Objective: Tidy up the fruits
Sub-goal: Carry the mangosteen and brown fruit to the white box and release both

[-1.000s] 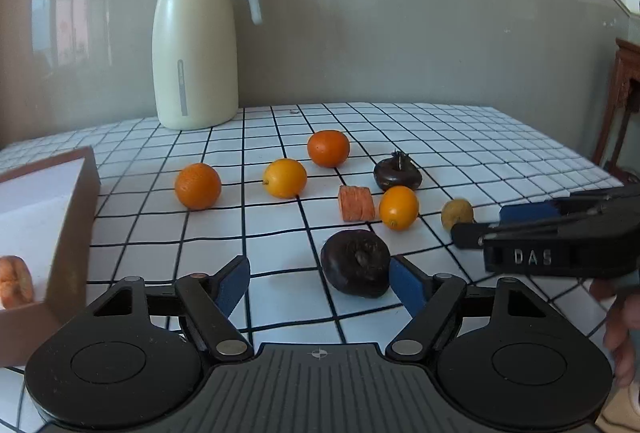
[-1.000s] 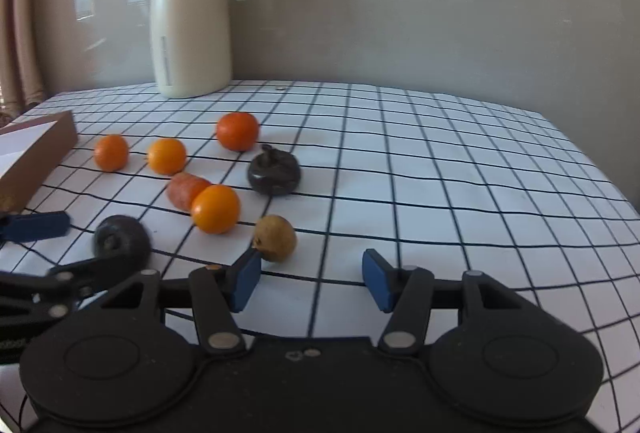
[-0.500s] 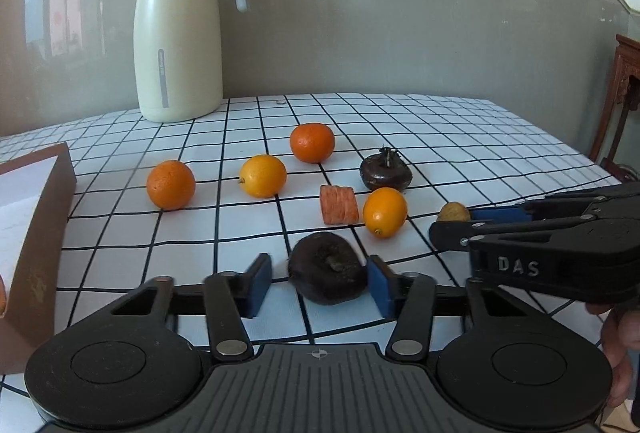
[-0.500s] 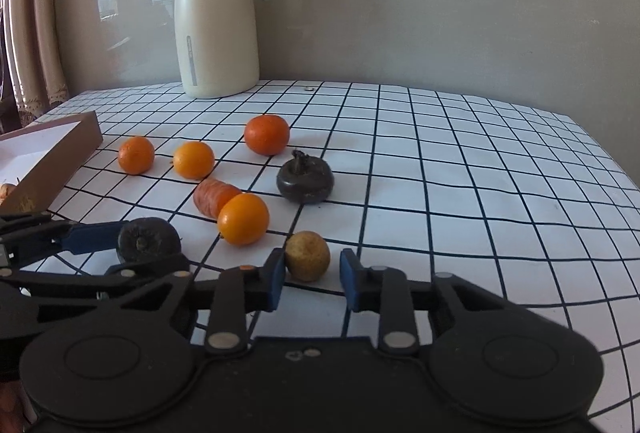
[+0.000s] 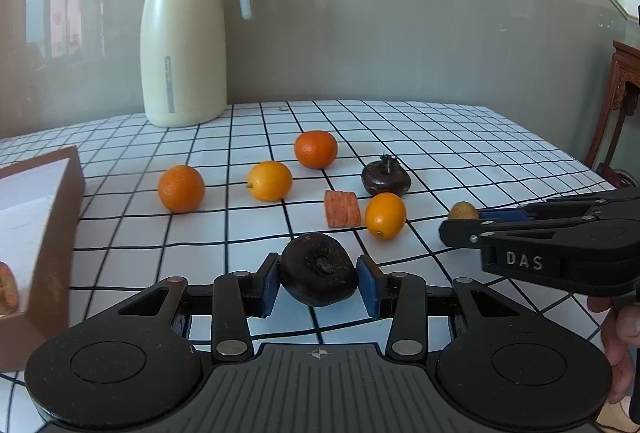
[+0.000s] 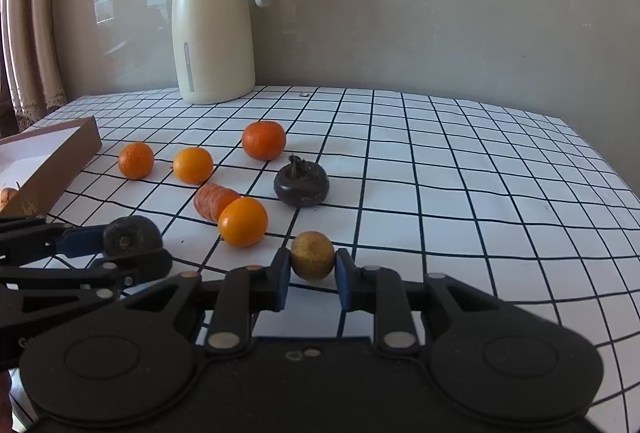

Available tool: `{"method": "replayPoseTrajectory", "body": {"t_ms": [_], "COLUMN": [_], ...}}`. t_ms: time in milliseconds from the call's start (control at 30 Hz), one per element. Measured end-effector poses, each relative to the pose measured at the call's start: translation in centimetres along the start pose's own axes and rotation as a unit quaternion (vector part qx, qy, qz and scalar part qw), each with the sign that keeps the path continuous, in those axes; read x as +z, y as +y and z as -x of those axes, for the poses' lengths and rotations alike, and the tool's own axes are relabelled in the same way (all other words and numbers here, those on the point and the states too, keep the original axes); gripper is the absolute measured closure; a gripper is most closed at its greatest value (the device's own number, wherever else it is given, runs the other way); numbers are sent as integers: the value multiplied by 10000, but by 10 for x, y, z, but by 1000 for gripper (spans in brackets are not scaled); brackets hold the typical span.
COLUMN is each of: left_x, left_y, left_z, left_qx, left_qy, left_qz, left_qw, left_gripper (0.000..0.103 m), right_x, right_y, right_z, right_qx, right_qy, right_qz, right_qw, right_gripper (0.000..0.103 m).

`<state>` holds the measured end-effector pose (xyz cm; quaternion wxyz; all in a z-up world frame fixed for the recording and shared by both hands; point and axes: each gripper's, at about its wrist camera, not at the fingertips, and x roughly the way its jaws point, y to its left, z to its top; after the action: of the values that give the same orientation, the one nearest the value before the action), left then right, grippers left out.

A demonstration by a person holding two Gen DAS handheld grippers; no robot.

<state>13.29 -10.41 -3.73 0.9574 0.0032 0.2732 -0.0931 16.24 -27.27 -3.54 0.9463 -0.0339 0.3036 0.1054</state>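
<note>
We have our left claw (image 5: 318, 283) clamped on a dark fruit (image 5: 319, 268), right claw (image 6: 312, 275) on a tan fruit (image 6: 312, 255); six pieces await on the tabletop (image 6: 440, 169).

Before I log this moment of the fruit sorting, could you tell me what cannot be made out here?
- Box contents: left wrist view, cut off by the left edge; only an orange sliver shows.
- Small brown fruit: left wrist view, mostly hidden by the right gripper.
- Tiny object beside the thermos jug: too small.
</note>
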Motion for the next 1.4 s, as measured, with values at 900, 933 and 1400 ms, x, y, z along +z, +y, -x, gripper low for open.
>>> {"method": "replayPoseTrajectory", "body": {"t_ms": [900,933,1400], "left_x": [-14,-15,-37], "left_y": [115,121,201], "left_z": [150,153,196], "left_qx": [1151,1219,2060], "left_qy": [-961,-966,-1115], "left_qz": [236,274,796], "left_qw": [9884,9875,9689], "left_gripper": [62,62,62], "right_x": [9,10,26], "right_y": [89,95,175], "right_z": [100,99,90], "right_qx": [669,719,1529], "right_qy": [-675,-681,-949], "right_qz": [449,498,1013], "right_qw": [9945,9938,9784], "right_gripper": [88,88,88]}}
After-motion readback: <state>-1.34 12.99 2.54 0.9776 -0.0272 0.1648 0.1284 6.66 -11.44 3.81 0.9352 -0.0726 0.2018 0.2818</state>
